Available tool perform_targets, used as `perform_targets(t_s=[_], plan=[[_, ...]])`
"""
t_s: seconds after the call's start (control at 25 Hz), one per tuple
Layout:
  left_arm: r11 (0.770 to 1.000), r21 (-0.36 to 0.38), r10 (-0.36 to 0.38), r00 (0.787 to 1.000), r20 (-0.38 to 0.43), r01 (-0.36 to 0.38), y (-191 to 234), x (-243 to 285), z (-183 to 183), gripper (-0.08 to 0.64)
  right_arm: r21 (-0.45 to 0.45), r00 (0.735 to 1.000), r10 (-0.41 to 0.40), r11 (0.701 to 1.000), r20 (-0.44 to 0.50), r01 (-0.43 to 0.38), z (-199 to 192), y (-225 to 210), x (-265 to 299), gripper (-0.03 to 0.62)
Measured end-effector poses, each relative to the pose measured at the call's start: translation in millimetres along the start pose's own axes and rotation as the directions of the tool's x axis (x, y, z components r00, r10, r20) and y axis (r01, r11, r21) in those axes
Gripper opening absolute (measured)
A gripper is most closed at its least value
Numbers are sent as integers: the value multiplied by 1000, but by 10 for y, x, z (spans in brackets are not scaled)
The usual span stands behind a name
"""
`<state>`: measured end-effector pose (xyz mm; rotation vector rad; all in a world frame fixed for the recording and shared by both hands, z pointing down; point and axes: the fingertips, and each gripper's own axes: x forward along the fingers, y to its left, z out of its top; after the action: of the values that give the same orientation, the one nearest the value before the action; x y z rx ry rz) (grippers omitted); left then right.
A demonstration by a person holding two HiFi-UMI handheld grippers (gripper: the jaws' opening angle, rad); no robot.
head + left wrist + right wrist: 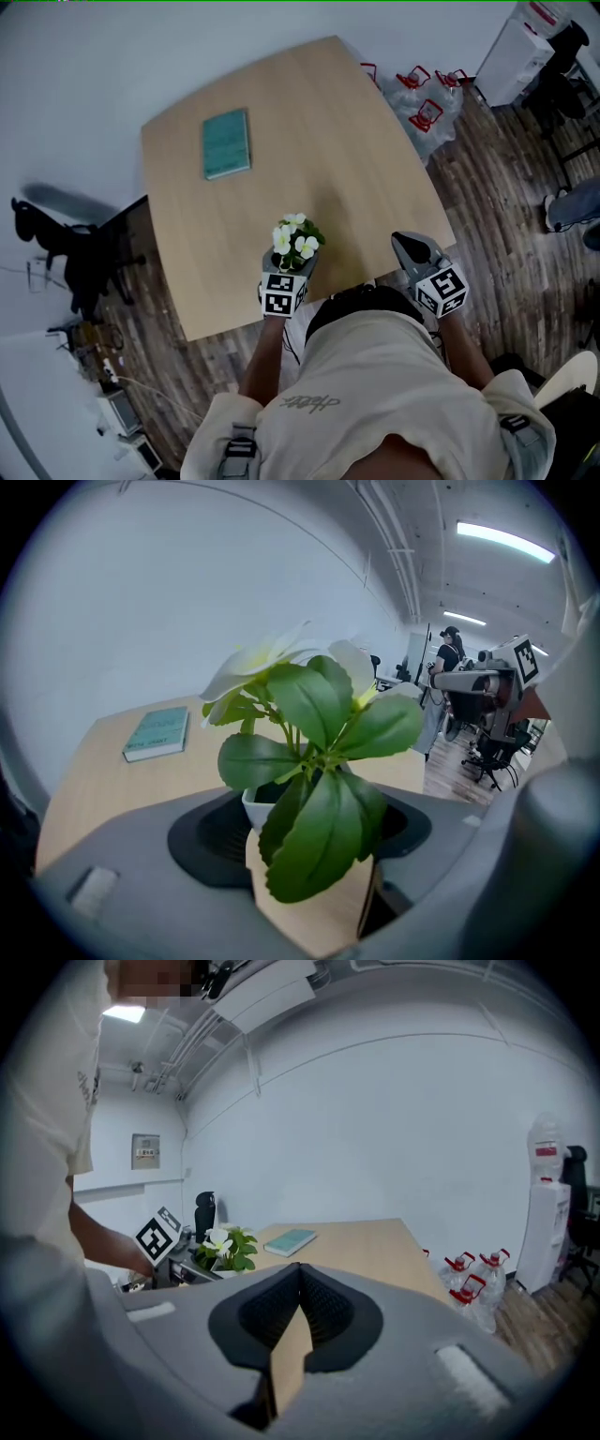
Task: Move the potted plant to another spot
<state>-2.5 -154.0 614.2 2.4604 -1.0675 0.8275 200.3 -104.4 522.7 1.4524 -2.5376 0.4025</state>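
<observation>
The potted plant [296,239], white flowers over green leaves in a small white pot, is near the front edge of the wooden table [309,122]. My left gripper [292,260] is shut on the pot. In the left gripper view the pot [255,807] sits between the two black pads, and the leaves [319,761] fill the middle. My right gripper [406,240] is over the table's front right corner with nothing in it. Its pads meet at the tip [300,1274] in the right gripper view, where the plant [225,1249] shows far left.
A teal book [226,142] lies on the far left part of the table. Water bottles with red handles [427,98] and a white dispenser [520,47] stand on the floor at the right. A black chair [66,244] stands at the left.
</observation>
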Motion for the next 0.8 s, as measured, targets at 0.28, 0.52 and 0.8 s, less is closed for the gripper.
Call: perform_targets(t_s=[0.28,0.52,0.8], plan=[[998,48,-42,999,-20,43,-276,145,60,353,22,999,-16,1000,34,15,166,-18,-6,2],[989,116,-90,995,-34,93,-664,410,239,354,11,1000,5,1000,31,-5,120,-246,88,2],[996,0,-88,995,-49,89,-1002,949,632,354,-47,998,57,997,-2,-57,68,-862,-82,3]])
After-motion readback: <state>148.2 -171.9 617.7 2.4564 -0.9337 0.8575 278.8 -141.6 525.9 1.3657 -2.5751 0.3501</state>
